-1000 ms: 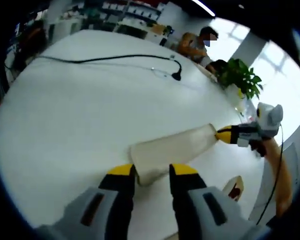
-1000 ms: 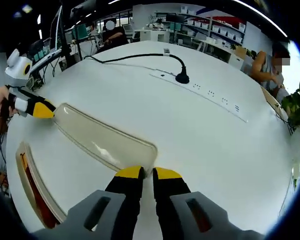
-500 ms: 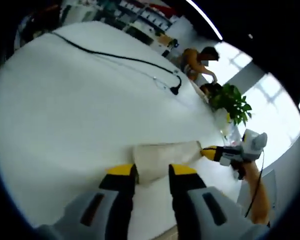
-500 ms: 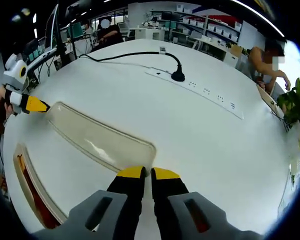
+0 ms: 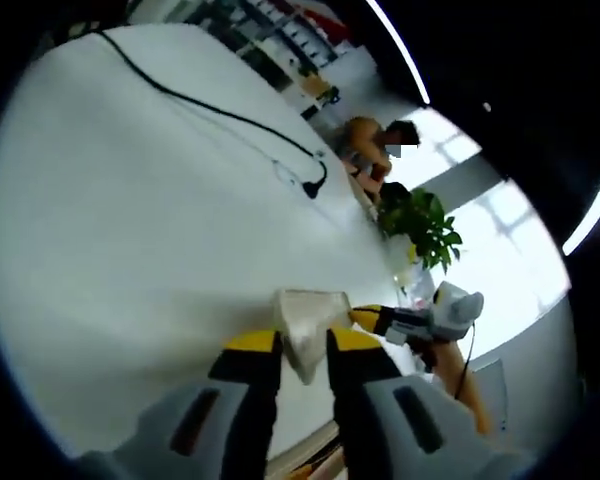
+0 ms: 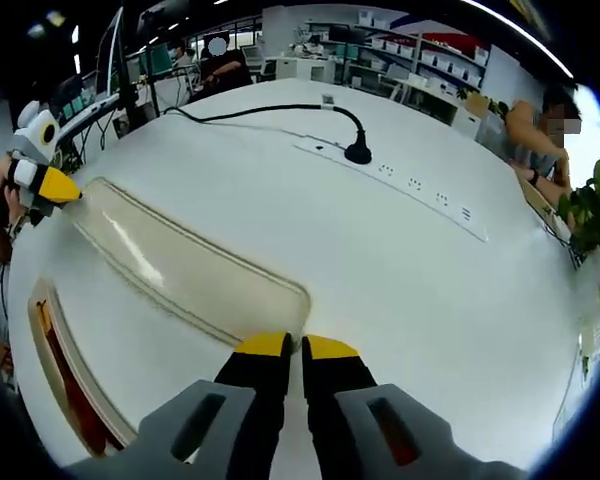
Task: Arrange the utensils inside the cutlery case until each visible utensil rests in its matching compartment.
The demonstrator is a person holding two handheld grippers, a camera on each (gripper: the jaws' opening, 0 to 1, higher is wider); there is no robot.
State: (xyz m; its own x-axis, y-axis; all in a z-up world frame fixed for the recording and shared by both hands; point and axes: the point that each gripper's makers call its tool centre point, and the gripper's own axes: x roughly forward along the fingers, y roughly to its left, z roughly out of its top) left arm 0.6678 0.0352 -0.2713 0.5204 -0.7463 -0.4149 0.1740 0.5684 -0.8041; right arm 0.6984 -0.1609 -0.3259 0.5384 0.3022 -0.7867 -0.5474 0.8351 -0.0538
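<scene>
A clear plastic lid [image 6: 185, 265] of the cutlery case hangs over the white table [image 6: 400, 300], held at both ends. My right gripper [image 6: 285, 346] is shut on its near short edge. My left gripper [image 6: 64, 187] grips the far end at upper left. In the left gripper view the lid [image 5: 308, 318] looks foreshortened, with my left gripper [image 5: 292, 345] shut on it and my right gripper [image 5: 366, 318] pinching the other end. The open cutlery case [image 6: 52, 360] lies at lower left with something red and orange inside; its utensils are mostly hidden.
A white power strip [image 6: 400, 177] with a black plug and cable [image 6: 270, 112] runs across the far table. A potted plant [image 5: 420, 225] stands at the table's edge. A person [image 5: 375, 150] sits beyond it, and another person [image 6: 220, 65] at the back.
The lid's left-held end has risen and swung away, so the lid tilts more. The left gripper view has rolled and now sees the lid nearly end-on. Both grips are unchanged.
</scene>
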